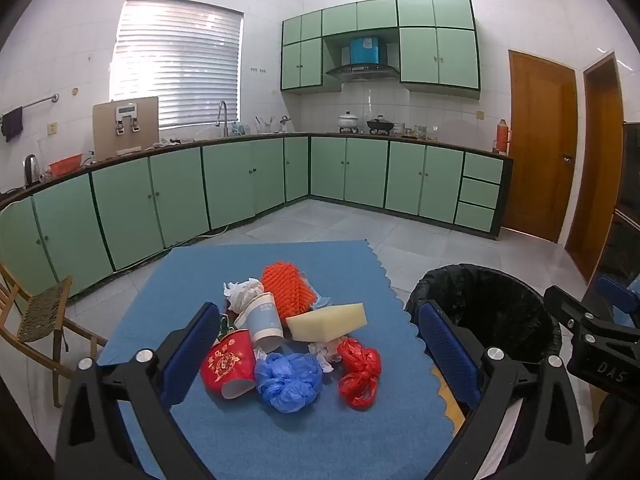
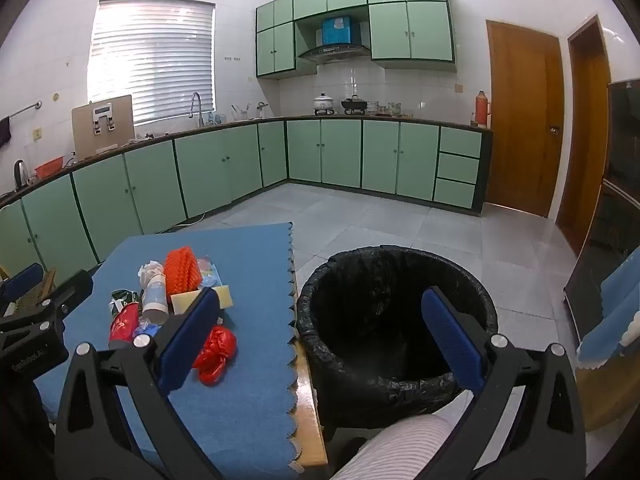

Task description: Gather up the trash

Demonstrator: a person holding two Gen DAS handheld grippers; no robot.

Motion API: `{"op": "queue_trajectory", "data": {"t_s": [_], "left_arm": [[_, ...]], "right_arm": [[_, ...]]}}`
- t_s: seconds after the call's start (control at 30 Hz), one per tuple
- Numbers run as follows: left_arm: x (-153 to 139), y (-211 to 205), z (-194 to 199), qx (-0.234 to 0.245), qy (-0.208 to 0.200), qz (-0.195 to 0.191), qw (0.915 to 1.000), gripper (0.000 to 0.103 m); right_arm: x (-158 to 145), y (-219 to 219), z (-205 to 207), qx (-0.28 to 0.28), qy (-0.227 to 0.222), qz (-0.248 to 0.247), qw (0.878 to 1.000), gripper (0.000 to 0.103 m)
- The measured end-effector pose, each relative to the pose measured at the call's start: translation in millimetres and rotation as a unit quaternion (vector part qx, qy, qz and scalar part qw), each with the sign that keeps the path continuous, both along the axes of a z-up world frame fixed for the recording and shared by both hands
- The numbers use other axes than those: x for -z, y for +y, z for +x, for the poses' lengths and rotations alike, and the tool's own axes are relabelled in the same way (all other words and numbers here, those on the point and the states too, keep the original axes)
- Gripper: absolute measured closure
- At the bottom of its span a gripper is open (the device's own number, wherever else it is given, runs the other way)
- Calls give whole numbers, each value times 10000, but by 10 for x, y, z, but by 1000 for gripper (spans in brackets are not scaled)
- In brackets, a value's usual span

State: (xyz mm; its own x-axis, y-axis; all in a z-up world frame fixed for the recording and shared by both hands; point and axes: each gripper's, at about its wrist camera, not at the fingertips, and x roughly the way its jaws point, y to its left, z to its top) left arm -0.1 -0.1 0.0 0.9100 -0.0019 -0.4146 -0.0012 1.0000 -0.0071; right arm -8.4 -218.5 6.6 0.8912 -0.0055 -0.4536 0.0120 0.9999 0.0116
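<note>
Heaped mid-table on the scalloped blue felt mat (image 1: 248, 440): crumpled red plastic bag (image 1: 359, 374), bunched blue plastic bag (image 1: 289, 380), red printed paper cup (image 1: 228, 364), pale blue-banded paper cup (image 1: 262, 320), cream foam sponge block (image 1: 327, 320), orange ridged mesh sleeve (image 1: 286, 288), white crumpled tissue (image 1: 242, 292). Straight ahead of the left gripper (image 1: 320, 350), pile framed between its blue pads, sponge's long axis crosswise. Black-lined round trash bin (image 2: 396, 316) just beside the table's right edge, directly ahead of the right gripper (image 2: 320, 336). Left clearly nearer the pile. Both sets of jaws spread wide, holding and touching nothing.
</note>
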Motion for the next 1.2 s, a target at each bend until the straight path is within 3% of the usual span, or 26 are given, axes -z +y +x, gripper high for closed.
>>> {"op": "queue_trajectory", "data": {"t_s": [1.2], "left_arm": [[0,-32,8,-6,-28,41,10000,6]], "right_arm": [[0,-19,39,-15,-13,22,10000,5]]}}
